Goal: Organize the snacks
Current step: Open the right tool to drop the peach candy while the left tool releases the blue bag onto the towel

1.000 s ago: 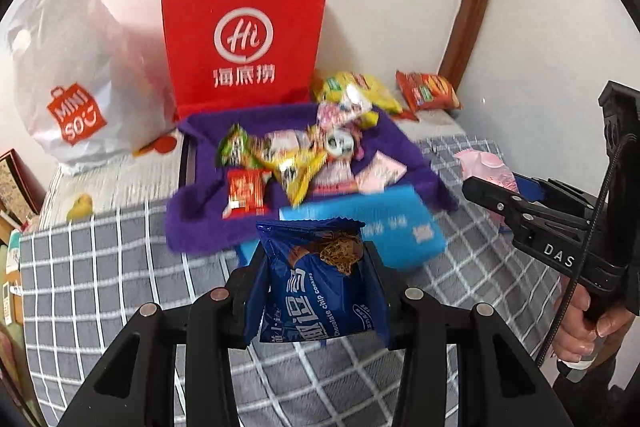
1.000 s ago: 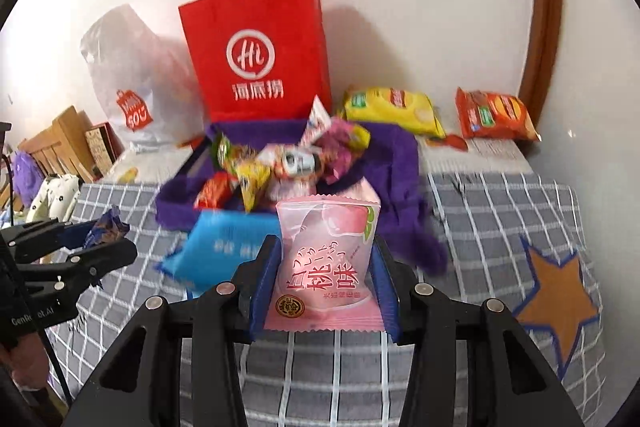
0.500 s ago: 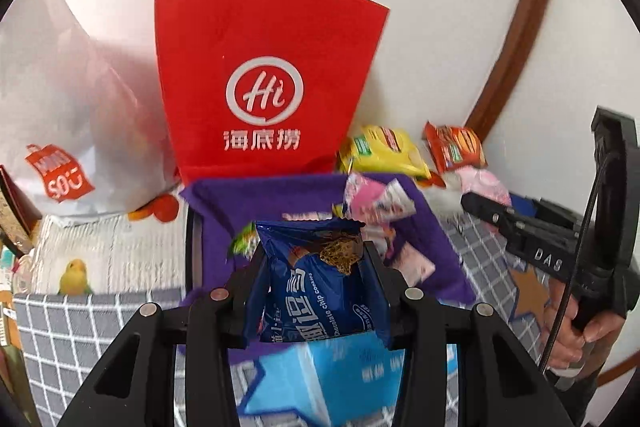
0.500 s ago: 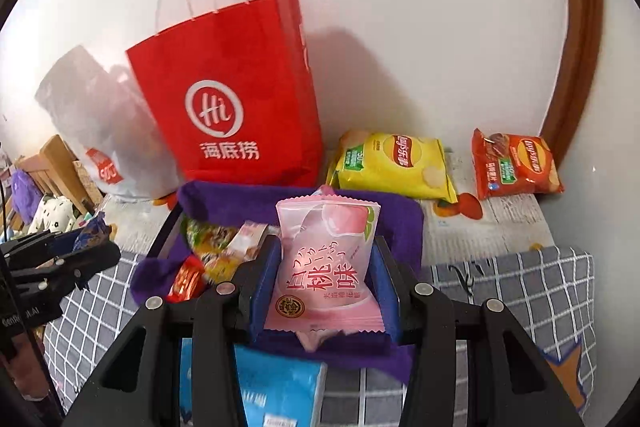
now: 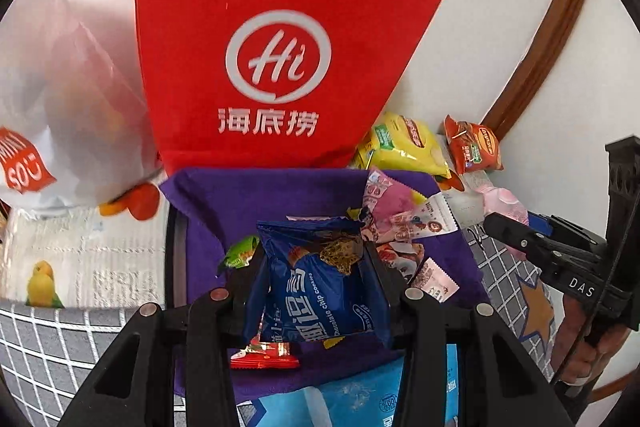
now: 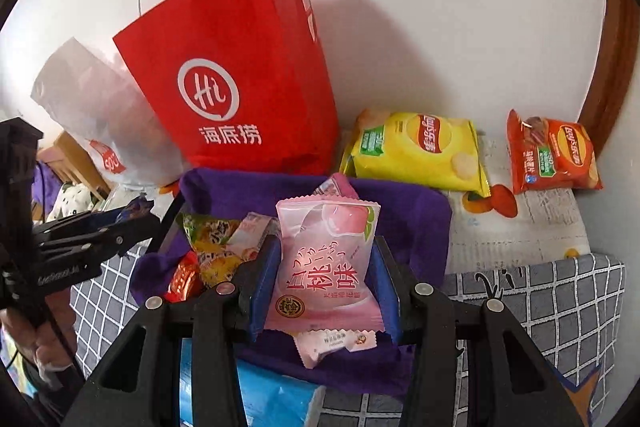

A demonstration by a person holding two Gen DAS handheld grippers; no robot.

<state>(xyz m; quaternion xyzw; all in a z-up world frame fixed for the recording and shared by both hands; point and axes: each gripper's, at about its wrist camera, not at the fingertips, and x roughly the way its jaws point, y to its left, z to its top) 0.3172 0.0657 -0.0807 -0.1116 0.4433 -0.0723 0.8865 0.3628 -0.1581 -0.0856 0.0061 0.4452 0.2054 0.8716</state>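
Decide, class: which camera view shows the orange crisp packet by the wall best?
The right wrist view: the orange crisp packet lies whole, large and sharp there. The left wrist view shows it smaller, near the picture's right side.

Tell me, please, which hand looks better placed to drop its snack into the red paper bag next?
Probably the left. Its tongs hold the blue cookie packet squarely facing the red paper bag, which fills that view. The right tongs, gripping the pink peach packet, see the bag off to the left.
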